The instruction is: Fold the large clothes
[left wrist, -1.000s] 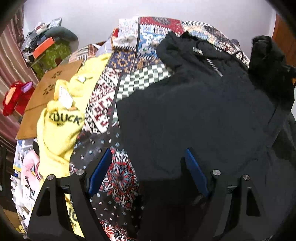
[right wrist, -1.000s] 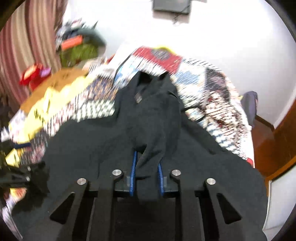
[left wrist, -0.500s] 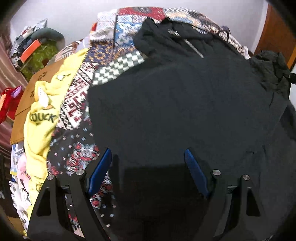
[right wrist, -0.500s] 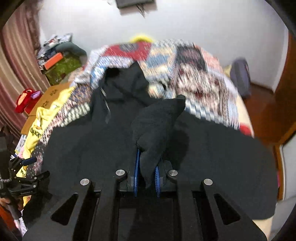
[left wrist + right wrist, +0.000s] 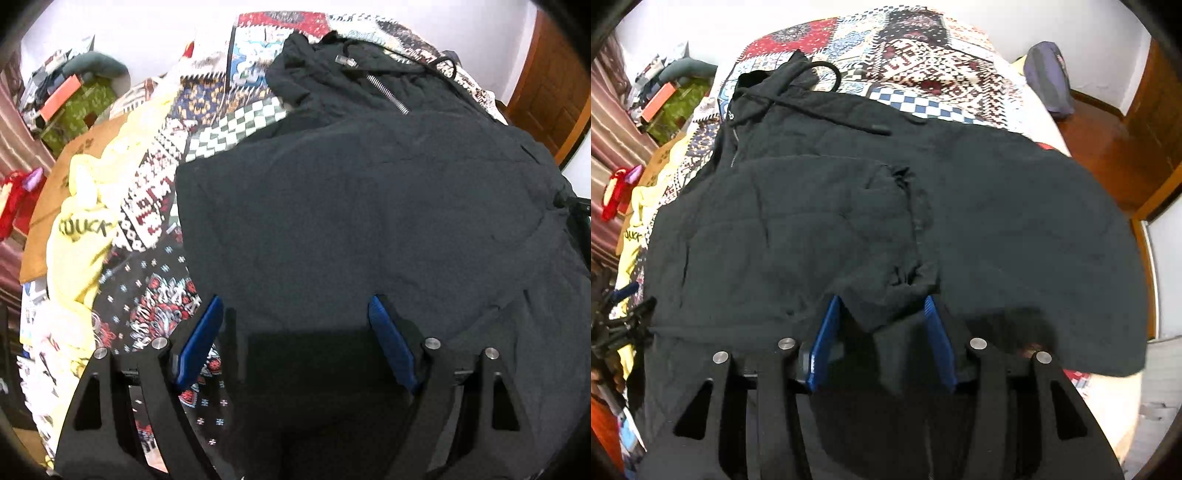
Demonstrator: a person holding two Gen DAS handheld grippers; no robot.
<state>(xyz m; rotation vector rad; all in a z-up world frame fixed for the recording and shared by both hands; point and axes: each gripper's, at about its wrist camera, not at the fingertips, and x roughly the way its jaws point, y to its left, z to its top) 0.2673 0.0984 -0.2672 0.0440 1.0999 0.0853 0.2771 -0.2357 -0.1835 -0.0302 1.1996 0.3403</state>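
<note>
A large black zip hoodie (image 5: 369,206) lies spread on a patchwork bedspread (image 5: 155,192), hood (image 5: 314,74) at the far end. My left gripper (image 5: 295,306) is open and empty, just above the hoodie's near left edge. In the right wrist view the hoodie (image 5: 997,206) has a sleeve folded across its front, with the cuff (image 5: 897,291) lying between the open fingers of my right gripper (image 5: 881,306). The jaws stand apart and do not pinch the cuff. The left gripper also shows at the left edge of the right wrist view (image 5: 624,317).
A yellow garment (image 5: 81,236) lies on the bed's left side beside a brown cardboard sheet (image 5: 74,162). Cluttered boxes and a red object (image 5: 14,199) stand at far left. A dark bag (image 5: 1049,81) sits on the floor at right, near a wooden door (image 5: 546,88).
My right gripper was shut on the black sleeve and carried it down across the hoodie; now its jaws have opened and the sleeve lies flat. The left gripper stayed open, shifting slightly over the hoodie.
</note>
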